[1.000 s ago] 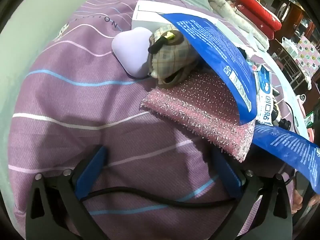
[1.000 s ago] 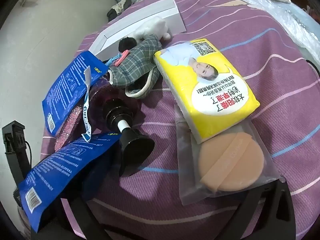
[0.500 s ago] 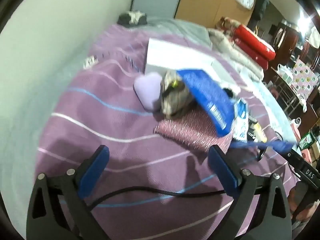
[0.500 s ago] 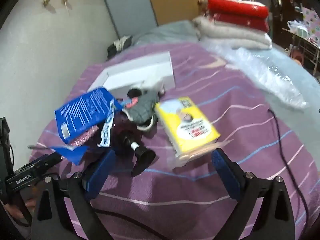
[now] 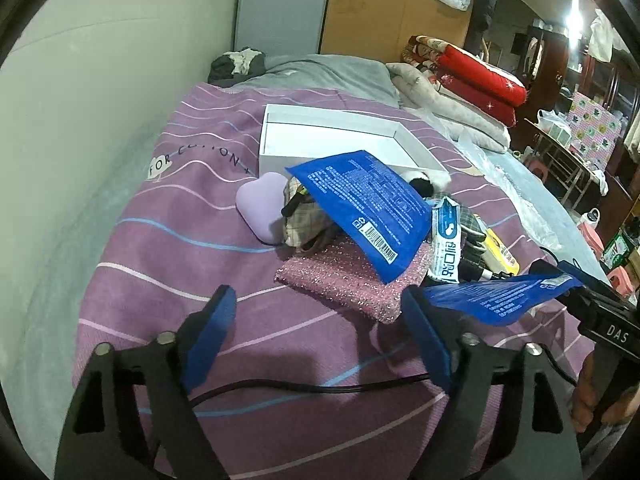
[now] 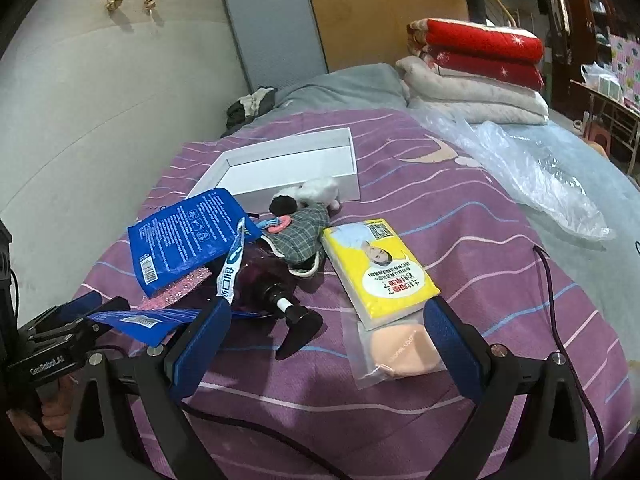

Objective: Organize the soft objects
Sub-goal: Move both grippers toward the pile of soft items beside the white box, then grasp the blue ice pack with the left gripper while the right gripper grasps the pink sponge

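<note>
Left tongs (image 5: 320, 336) closing, nothing between the pads, above the purple striped bed (image 5: 168, 264). Right tongs (image 6: 326, 338) spread wide, released, empty. Soft items heaped just before the white tray (image 5: 304, 140): blue packet (image 5: 360, 204), glittery pink sponge (image 5: 344, 280), lilac heart cushion (image 5: 260, 206), plaid doll (image 6: 300, 236).

Colours and patterns of the articles laid out on the bed.

A purple bedspread (image 6: 460, 240) striped in white, pink and blue is shown; on it are seen a white box (image 6: 288, 164), a blue packet (image 6: 184, 232) (white print), a grey plaid doll (image 6: 300, 232), a yellow tissue pack (image 6: 380, 272), a peach puff (image 6: 400, 352), a lilac heart cushion (image 5: 260, 204) and a glittery pink cloth (image 5: 344, 276).
</note>
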`<state>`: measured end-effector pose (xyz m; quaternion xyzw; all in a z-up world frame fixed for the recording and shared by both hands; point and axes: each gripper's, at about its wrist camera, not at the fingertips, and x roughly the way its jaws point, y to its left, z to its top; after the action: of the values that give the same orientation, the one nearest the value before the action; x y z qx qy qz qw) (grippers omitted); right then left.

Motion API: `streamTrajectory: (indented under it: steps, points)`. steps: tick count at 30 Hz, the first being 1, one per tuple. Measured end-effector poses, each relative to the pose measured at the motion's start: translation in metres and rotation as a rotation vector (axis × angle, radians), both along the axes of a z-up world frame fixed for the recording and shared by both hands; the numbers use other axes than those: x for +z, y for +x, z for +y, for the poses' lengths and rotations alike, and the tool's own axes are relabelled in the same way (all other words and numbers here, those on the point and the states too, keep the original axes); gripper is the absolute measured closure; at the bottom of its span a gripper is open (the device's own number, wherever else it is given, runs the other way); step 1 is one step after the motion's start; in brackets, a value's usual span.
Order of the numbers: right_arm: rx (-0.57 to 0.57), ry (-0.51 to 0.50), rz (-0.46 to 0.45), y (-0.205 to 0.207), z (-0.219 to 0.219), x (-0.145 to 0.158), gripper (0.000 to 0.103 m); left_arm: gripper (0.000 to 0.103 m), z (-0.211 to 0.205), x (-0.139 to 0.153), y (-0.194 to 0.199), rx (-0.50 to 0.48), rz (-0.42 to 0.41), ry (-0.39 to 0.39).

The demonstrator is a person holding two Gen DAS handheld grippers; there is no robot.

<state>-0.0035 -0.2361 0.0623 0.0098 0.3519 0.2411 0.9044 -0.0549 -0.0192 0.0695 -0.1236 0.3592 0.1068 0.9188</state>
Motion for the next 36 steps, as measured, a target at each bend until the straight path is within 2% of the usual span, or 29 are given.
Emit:
streamTrajectory:
  steps: [1,7,11,14,16,22,31,36]
  points:
    - [0.003,-0.001,-0.004,-0.001,0.000,0.001,0.004,0.030,0.000,-0.001,-0.001,0.002,0.001,0.001]
    - [0.027,0.014,-0.046,-0.006,-0.001,0.009,0.004,0.030,0.000,-0.006,-0.001,0.000,-0.012,0.012]
    - [0.002,-0.018,-0.128,-0.018,0.000,0.020,0.004,0.030,0.002,-0.003,-0.004,-0.013,-0.045,-0.012]
    - [0.006,0.005,-0.151,-0.021,-0.004,0.029,0.004,0.024,0.007,0.002,-0.009,-0.020,-0.079,-0.045]
    - [0.011,0.015,-0.146,-0.020,-0.006,0.032,0.004,0.021,0.008,0.004,-0.010,-0.024,-0.087,-0.052]
    - [0.048,0.034,-0.100,-0.019,-0.002,0.029,0.004,0.021,0.000,0.000,-0.003,-0.029,-0.032,-0.006]
    - [0.087,0.031,-0.028,-0.013,0.009,0.025,0.004,0.021,-0.004,0.000,0.001,-0.042,-0.011,0.033]
    - [0.117,0.055,0.057,-0.002,0.016,0.030,0.017,0.022,0.000,-0.001,0.001,-0.050,-0.006,0.009]
